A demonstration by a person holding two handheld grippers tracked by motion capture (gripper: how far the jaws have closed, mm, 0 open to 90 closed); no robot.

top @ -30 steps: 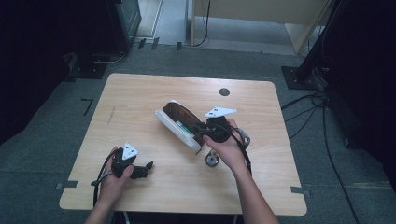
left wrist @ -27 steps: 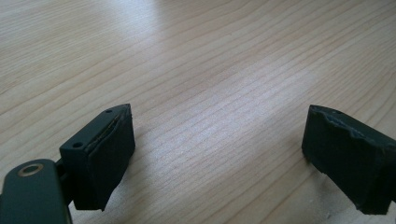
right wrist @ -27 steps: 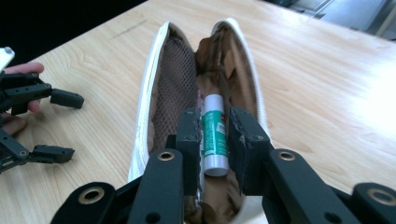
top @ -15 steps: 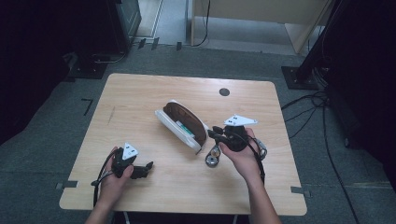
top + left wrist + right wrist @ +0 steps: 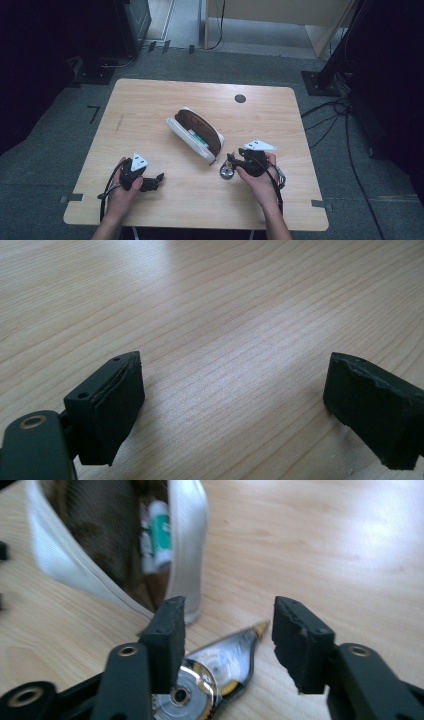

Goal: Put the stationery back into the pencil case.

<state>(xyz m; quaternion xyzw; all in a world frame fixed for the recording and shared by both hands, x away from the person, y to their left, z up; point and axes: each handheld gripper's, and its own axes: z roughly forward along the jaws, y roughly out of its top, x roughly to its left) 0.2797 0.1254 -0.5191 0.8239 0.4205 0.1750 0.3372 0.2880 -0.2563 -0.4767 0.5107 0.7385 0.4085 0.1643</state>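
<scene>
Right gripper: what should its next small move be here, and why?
Probably lower a little and close on the shiny correction-tape dispenser. The right gripper, whose jaws have just been opening, stands over it with nothing pressed between the pads. The dispenser lies on the table beside the open white pouch, which already holds a green-and-white tube. The left gripper rests open, apart.

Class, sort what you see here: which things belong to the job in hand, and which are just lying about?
In the job: right hand-held gripper, shiny correction-tape dispenser, open pouch.
Lying about: left hand-held gripper, idle; cables on the floor; grey disc on the table.
</scene>
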